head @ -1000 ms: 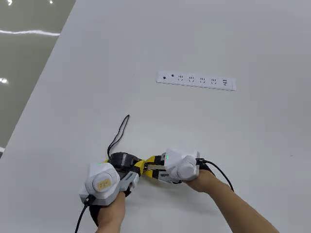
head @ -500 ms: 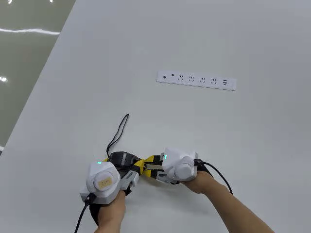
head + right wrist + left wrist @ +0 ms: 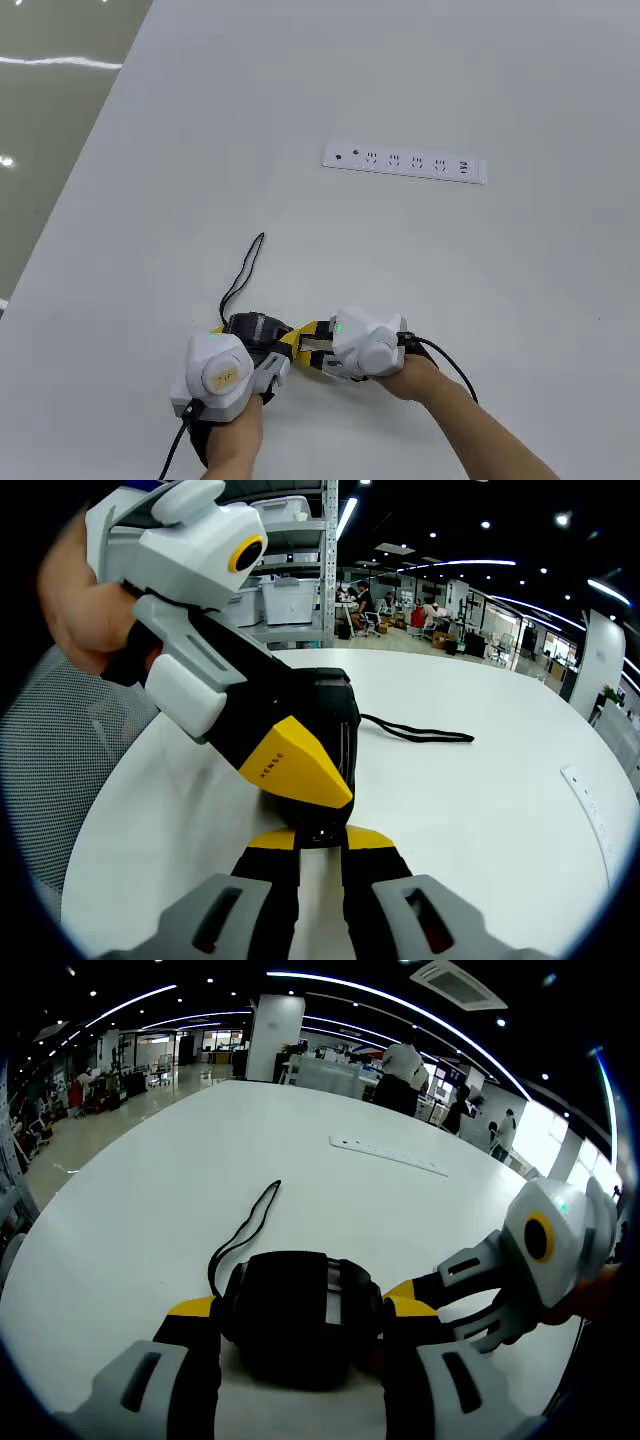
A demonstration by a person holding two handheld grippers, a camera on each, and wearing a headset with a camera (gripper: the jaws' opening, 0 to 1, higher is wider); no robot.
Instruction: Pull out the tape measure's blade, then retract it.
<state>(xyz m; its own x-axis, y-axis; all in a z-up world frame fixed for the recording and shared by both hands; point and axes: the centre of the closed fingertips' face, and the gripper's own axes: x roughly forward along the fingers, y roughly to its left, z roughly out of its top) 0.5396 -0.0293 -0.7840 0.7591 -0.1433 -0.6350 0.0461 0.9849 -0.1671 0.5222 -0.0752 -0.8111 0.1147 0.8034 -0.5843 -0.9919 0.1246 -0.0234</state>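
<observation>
On the white tabletop (image 3: 420,270), near the edge closest to the person, a black tape measure (image 3: 290,1345) is seen lying between the two pairs of tongs. The left tongs (image 3: 300,1307) are clenched on the tape measure, with one yellow pad pressed against each side of its case. From the far side of the case a black wrist strap (image 3: 243,272) is trailed away across the tabletop in a loose loop.

The right tongs (image 3: 320,842) are brought in from the opposite side and are pinched nearly together right at the lower front of the case. Whether the blade's tip is caught between them cannot be told. Each pair of tongs is held in one of the person's hands, and the two are set almost nose to nose.

Farther away, well apart from the tape measure, a white power strip (image 3: 403,164) is laid flat.

Compared with a second ago, very little is altered. The tape measure is found in the same spot, the left tongs are kept clamped on it, and the right tongs are held as close to the case as before. Only a slight shift of the left tongs' white housing is noticed.
</observation>
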